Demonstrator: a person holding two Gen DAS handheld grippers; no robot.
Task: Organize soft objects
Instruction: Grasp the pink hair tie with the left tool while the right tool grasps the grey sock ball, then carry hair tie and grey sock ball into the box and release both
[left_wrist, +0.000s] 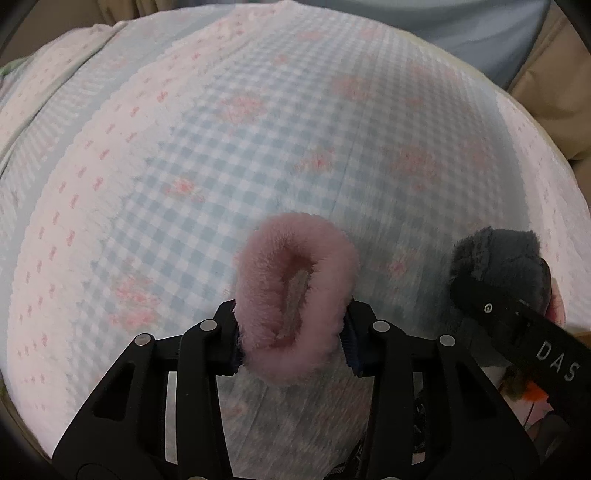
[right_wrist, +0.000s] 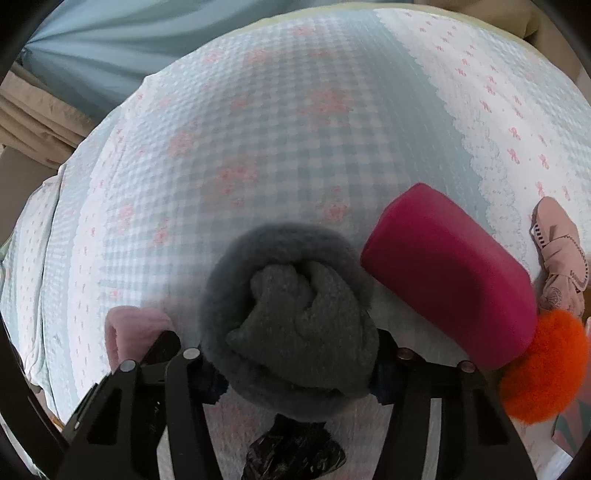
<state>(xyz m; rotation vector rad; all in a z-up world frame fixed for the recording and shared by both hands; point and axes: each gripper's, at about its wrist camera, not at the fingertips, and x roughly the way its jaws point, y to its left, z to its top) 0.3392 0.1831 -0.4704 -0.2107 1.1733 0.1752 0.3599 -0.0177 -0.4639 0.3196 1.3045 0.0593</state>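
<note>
fluffy pink fur ring (left_wrist: 295, 284): squeezed into an oval, standing on edge, lifted off the bed | fuzzy dark grey knit-lined roll (right_wrist: 291, 291): bunched up, opening facing up, also held

Bare bedspread (right_wrist: 295, 110) ahead; magenta block (right_wrist: 450, 273) rightward

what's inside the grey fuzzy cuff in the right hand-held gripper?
A bunched grey knit lining fills the opening of the grey fuzzy cuff, held in the right hand-held gripper. Anything deeper inside is covered by that knit.

Gingham bedspread (left_wrist: 258, 147) covers bed, blue curtain (right_wrist: 110, 40) behind
</note>
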